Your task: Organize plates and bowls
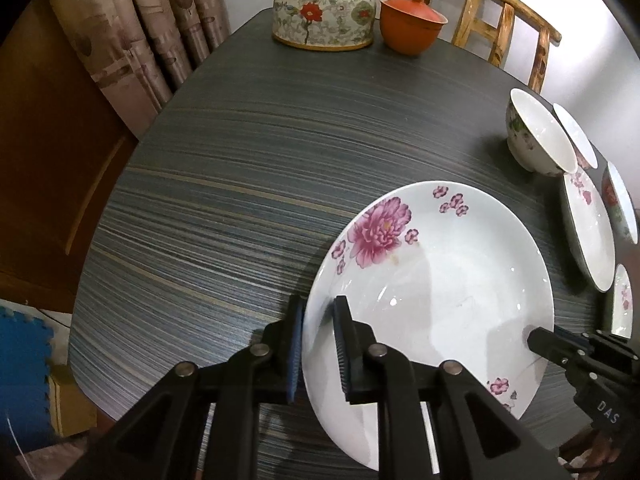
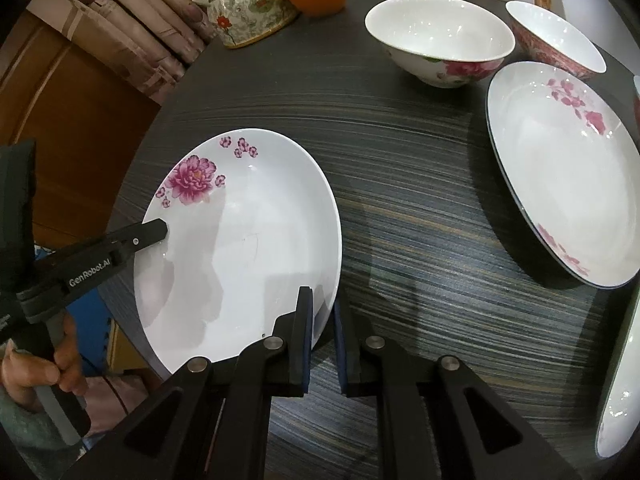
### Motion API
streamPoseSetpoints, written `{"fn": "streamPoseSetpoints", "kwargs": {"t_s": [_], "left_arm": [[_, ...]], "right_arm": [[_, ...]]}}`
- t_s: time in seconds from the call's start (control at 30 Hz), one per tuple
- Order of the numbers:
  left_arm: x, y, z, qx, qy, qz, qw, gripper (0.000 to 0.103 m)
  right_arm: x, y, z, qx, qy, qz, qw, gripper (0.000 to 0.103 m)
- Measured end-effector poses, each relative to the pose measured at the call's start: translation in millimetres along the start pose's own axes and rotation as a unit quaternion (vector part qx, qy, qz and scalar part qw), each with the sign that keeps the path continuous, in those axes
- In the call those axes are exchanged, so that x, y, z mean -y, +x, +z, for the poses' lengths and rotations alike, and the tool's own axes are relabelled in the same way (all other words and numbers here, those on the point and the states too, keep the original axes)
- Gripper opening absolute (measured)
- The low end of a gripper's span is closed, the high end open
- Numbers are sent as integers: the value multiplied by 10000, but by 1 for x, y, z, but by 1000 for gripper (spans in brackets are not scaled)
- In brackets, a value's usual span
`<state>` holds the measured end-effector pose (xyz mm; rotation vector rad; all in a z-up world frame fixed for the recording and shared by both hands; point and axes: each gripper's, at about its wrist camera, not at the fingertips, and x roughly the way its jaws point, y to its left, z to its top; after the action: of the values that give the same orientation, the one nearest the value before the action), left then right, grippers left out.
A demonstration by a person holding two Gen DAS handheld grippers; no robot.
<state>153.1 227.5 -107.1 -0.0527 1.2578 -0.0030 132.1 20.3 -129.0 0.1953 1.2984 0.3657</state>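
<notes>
Black fingers of the left gripper (image 1: 318,344) sit closest to us, and they pinch the near left edge of the big flower plate (image 1: 436,292), one finger under the rim and one on top. On the other side, the right gripper (image 2: 323,340) does the same thing: its two fingers are close together with the plate's right edge between them. So both grippers hold the same plate, one on each side, and the plate lies right between them. It looks tipped up a little off the dark striped table (image 1: 240,184), though I cannot tell if all of it is off the table. The plate is round, so it has no long side. A second flower plate (image 2: 560,172) lies well apart, over to the right, closer to the right gripper. Behind it sit a white bowl (image 2: 440,40) and a pink bowl (image 2: 560,36), close side by side. I think the held plate should go right, to stack on the second plate. A teapot (image 1: 324,8) and an orange cup (image 1: 412,24) stand far back.
</notes>
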Motion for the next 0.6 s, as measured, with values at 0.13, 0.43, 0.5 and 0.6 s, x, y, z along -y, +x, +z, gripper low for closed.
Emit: {"fn": "streamPoseSetpoints", "kwargs": {"t_s": [0.13,0.43,0.5,0.6], "left_arm": [[4,-2,1,97,52,218,9997,22],[0,-23,4,425,-23,689,9967,37],[3,-33,4,548,-1,774,9955,39],[11,-50,4,751,55,812,9938,39]], "right_arm": [[0,-3,0,-5,-12,-5,10000,17],[13,-21,-2,152,3,-61,9999,30],[17,-27,-3,196,0,-39,9998,30],[24,-38,-4,256,-28,-29,9997,31]]}}
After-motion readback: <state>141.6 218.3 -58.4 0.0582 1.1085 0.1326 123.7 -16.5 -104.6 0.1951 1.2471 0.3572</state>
